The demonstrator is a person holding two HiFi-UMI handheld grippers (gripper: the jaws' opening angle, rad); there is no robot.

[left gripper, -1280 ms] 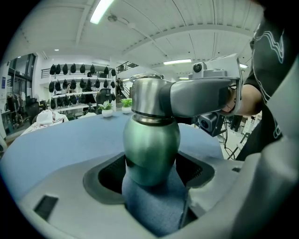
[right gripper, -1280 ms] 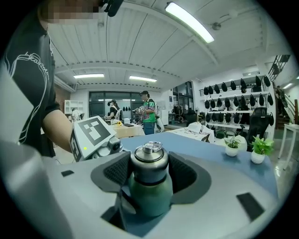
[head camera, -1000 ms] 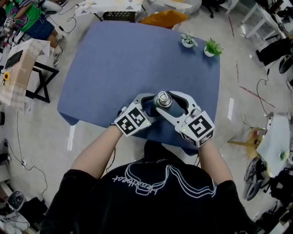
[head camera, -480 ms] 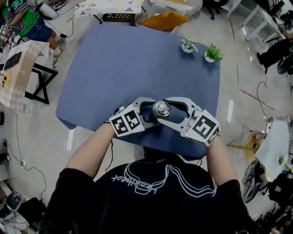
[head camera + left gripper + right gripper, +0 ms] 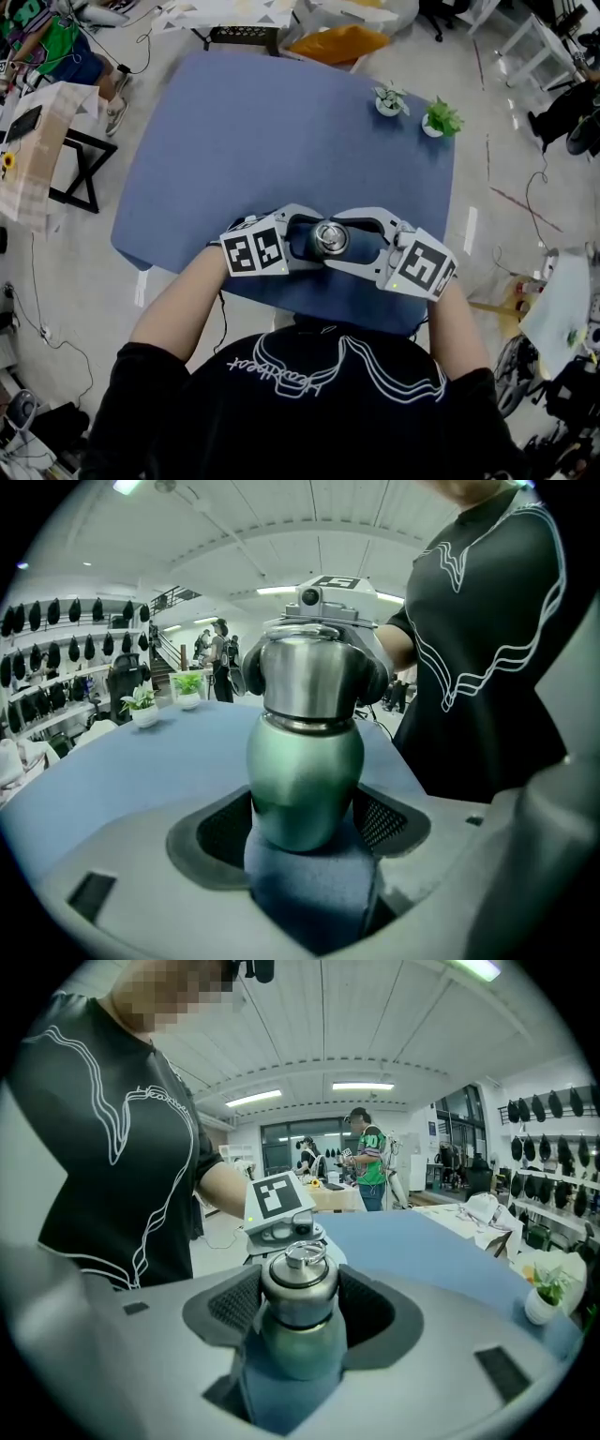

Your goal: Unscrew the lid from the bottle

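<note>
**1. Markings**
- Each tool carries one cube (image 5: 253,251) with black-and-white square markers. These show patterns only, with no letters.
- The person's black shirt (image 5: 319,412) bears a white line drawing and one cursive word, too small to read.

**2. Item count**
- Bottle (image 5: 305,761): one. The shoulder is green, the lower body is blue.
- Lid (image 5: 298,1288): one, made of bare steel and fitted on the neck. One metal ring (image 5: 302,1257) sits on its top.
- Tools: two.
- Plants (image 5: 390,97): two, each in a white pot.
- Tabletop (image 5: 244,131): one, blue.

**3. Bottle position**
- The bottle is at the near edge of the tabletop, directly in front of the person, between the two tools.
- In the head view the lid faces the camera and the blue body extends to its left.
- Whether the base rests on the tabletop cannot be told.
- The lid is seated on the bottle, with no gap visible at the joint.

**4. Left tool** (image 5: 307,822)
- It is clenched on the bottle body. One mesh pad bears on each side, at the level where green meets blue.
- It approaches from the left in the head view.

**5. Right tool** (image 5: 298,1309)
- It is clenched on the lid. The left gripper view shows one black pad against each side of the steel.
- It approaches from the right, opposite the left tool.

**6. Surroundings**
- Both plants stand close together at the far right corner of the tabletop, well apart from the bottle.
</note>
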